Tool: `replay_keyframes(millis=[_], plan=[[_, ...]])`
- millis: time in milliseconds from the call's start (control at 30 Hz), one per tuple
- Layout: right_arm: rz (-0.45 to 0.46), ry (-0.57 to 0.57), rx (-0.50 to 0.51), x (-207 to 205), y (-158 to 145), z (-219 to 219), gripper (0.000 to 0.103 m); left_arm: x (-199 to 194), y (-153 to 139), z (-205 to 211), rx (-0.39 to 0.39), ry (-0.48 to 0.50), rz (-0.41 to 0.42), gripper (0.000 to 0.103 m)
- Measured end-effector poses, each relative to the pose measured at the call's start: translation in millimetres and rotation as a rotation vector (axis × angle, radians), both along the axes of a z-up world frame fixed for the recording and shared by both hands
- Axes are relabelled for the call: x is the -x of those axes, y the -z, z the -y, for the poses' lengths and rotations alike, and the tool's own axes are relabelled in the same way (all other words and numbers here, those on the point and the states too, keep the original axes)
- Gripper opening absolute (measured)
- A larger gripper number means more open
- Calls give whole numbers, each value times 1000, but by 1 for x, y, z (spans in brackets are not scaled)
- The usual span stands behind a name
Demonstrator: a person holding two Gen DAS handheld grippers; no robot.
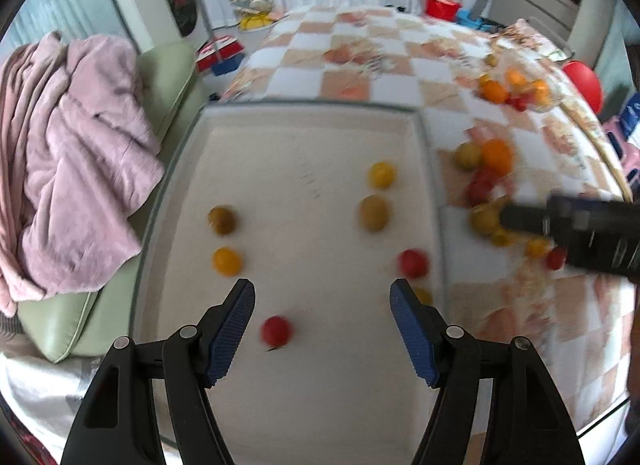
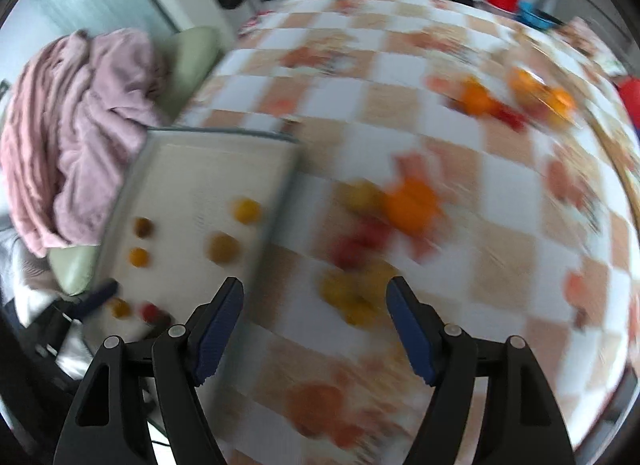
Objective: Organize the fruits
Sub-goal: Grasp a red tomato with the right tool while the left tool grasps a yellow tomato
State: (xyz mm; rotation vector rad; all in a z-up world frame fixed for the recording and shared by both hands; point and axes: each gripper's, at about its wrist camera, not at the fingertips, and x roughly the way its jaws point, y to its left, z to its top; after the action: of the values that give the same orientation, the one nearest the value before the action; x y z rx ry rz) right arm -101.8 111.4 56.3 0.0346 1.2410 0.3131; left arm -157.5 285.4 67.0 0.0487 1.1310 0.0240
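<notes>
A white tray (image 1: 224, 137) lies on the checkered table (image 1: 360, 49) and holds several small fruits: a red one (image 1: 276, 330) lies between my left fingers, an orange one (image 1: 227, 261), a brown one (image 1: 222, 219), a yellow one (image 1: 381, 174). My left gripper (image 1: 322, 325) is open and empty above the tray. A loose pile of fruit (image 1: 486, 169) lies right of the tray. My right gripper (image 2: 314, 317) is open and empty over yellow fruits (image 2: 352, 297) in that pile; it also shows in the left wrist view (image 1: 576, 229). The tray (image 2: 160, 157) sits to its left.
A second cluster of orange and red fruits (image 2: 516, 99) lies at the table's far right. A green chair with a pink blanket (image 1: 72, 153) stands left of the tray. Red and blue tubs (image 2: 516, 1) stand beyond the table. The right wrist view is blurred.
</notes>
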Motion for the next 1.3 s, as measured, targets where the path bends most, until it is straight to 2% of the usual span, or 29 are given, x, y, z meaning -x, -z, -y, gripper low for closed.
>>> replay_keyframes(millis=[167,333,433,500,633,700,800,1033,1300], plan=[[-55,101,56,20,22,51,77,-9,-11,34,34,78,30,71],[-63,121,71,27,37,66,77,-14,-11,61,43,133,19,71],[-45,104,73,29,39,65,69,-16,-8,74,43,151,3,71],[-22,84,83,29,39,62,59,-18,-4,81,46,159,-8,71],[20,19,110,30,40,55,49,-23,1,89,55,158,-27,71],[36,-1,133,29,40,54,36,-26,5,93,63,151,-42,71],[45,1,145,27,39,61,30,-30,13,99,73,142,-67,71],[41,44,155,19,37,89,30,-35,32,116,109,118,-124,71],[40,75,152,19,35,118,30,-34,42,150,122,168,-139,71]])
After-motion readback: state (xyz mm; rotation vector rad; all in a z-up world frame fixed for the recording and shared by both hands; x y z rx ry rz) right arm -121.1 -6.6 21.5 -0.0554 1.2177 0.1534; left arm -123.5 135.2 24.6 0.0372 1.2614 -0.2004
